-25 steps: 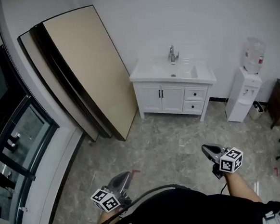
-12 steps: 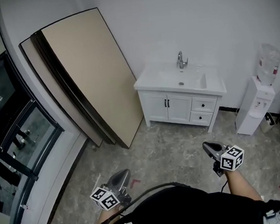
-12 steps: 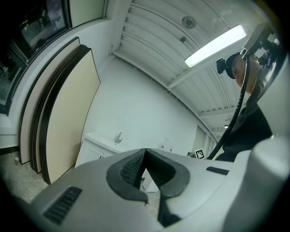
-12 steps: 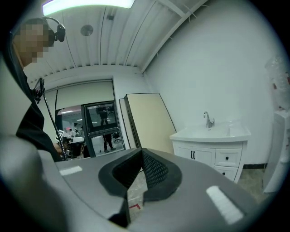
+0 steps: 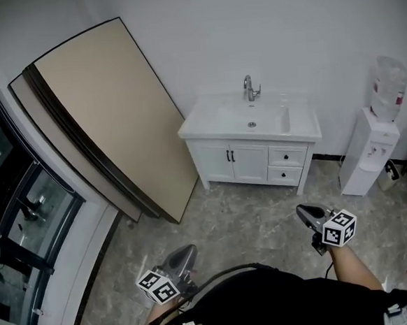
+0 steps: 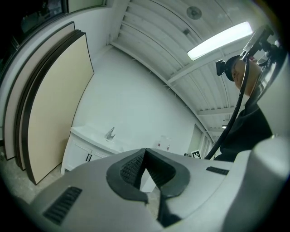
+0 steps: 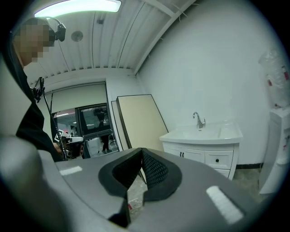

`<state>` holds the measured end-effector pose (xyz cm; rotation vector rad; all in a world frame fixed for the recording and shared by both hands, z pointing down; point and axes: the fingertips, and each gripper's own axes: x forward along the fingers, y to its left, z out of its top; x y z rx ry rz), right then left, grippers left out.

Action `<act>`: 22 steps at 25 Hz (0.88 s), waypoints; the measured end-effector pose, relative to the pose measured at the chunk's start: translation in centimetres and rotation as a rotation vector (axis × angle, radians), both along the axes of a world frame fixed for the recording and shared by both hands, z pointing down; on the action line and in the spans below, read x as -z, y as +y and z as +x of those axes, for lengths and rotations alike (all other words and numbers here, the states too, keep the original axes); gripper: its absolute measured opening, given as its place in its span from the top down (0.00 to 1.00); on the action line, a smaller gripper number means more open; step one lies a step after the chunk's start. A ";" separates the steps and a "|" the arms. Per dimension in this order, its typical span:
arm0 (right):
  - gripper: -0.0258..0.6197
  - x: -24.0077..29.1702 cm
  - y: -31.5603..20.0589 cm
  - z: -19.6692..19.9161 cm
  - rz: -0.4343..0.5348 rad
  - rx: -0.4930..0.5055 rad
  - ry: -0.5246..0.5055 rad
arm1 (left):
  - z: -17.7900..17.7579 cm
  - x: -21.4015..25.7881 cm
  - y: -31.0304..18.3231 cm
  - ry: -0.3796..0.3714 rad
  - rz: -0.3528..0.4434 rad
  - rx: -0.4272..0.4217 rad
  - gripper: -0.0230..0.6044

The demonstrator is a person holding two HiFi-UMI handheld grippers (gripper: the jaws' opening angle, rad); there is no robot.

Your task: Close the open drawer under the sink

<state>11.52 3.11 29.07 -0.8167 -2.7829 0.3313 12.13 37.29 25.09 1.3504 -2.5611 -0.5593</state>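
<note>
Both sit close to your body: left gripper (image 5: 188, 250) and right gripper (image 5: 302, 212), each with jaws together on nothing. Past the floor (image 5: 250, 214), well apart from you, the cabinet (image 5: 231, 162) under the sink (image 5: 207, 125) has two drawers (image 5: 285, 157) at its right. Step nearer, then press the open front squarely with shut tips. From this range neither drawer plainly juts out, so which one is open stays unclear.

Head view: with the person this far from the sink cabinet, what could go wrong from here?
1. The upper drawer and lower drawer both look nearly flush from here, so the wrong one might get pushed.
2. The water dispenser stands close beside the sink cabinet. The right hand-held gripper, shut and empty, could clip it on approach.
3. The leaning panels crowd the cabinet's other side.
</note>
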 end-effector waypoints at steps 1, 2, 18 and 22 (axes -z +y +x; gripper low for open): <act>0.96 -0.3 -0.5 -0.2 -0.006 -0.009 0.006 | -0.4 -0.2 -0.5 0.003 -0.006 -0.009 0.96; 0.96 -0.7 -0.8 -0.3 -0.009 -0.016 0.011 | -0.9 -0.4 -0.9 0.006 -0.011 -0.015 0.96; 0.96 1.0 4.9 -13.6 0.057 -0.166 0.009 | -20.2 -0.4 4.1 -0.014 0.023 -0.184 0.96; 0.96 2.1 8.4 -18.7 0.062 -0.183 0.002 | -26.0 0.3 7.7 -0.011 0.020 -0.195 0.96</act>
